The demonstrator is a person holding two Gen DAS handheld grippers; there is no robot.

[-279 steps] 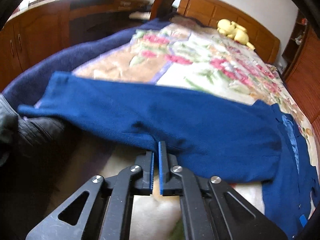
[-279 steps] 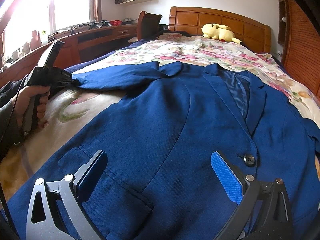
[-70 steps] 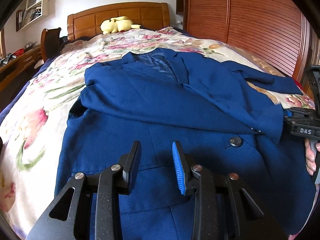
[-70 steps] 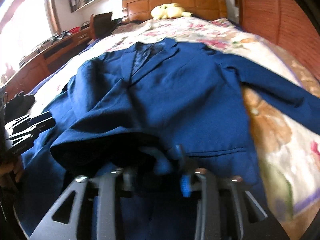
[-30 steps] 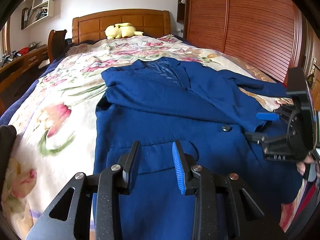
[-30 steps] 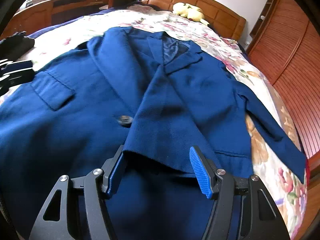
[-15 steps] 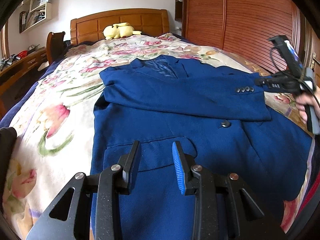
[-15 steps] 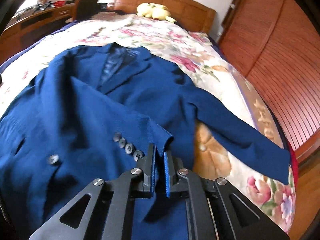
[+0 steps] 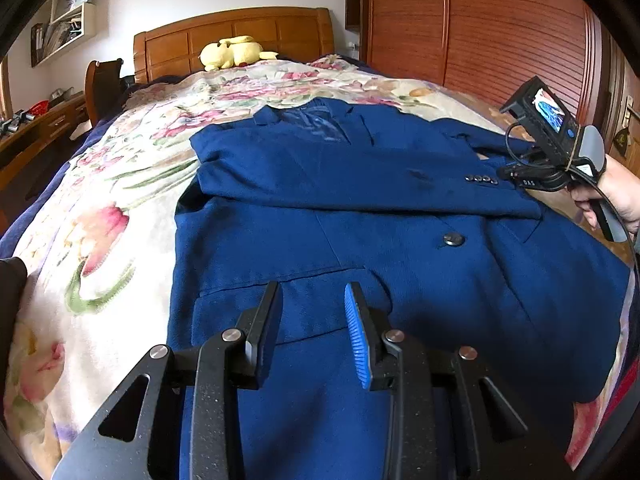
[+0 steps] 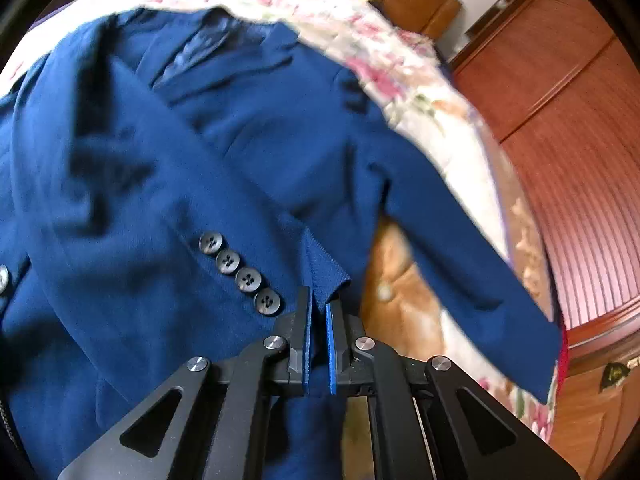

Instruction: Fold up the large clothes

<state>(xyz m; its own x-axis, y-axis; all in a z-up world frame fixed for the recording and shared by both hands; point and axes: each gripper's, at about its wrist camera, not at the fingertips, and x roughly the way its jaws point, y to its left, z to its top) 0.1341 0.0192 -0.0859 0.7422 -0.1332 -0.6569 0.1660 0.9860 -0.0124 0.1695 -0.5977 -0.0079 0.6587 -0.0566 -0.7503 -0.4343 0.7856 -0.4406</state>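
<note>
The sleeve cuff (image 10: 326,268) is pinched between the right claw (image 10: 318,312) pads.

Black hand-held gripper (image 9: 312,320), silver screws, one ribbed blue pad.

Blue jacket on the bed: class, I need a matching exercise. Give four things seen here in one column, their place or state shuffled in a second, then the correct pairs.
1. right gripper
2. left gripper
3. plush toy
4. far sleeve

A. by the headboard
B. stretched out on the bedspread
C. shut on the folded sleeve's cuff
D. open above the jacket's pocket

Pairs: 1-C, 2-D, 3-A, 4-B
</note>
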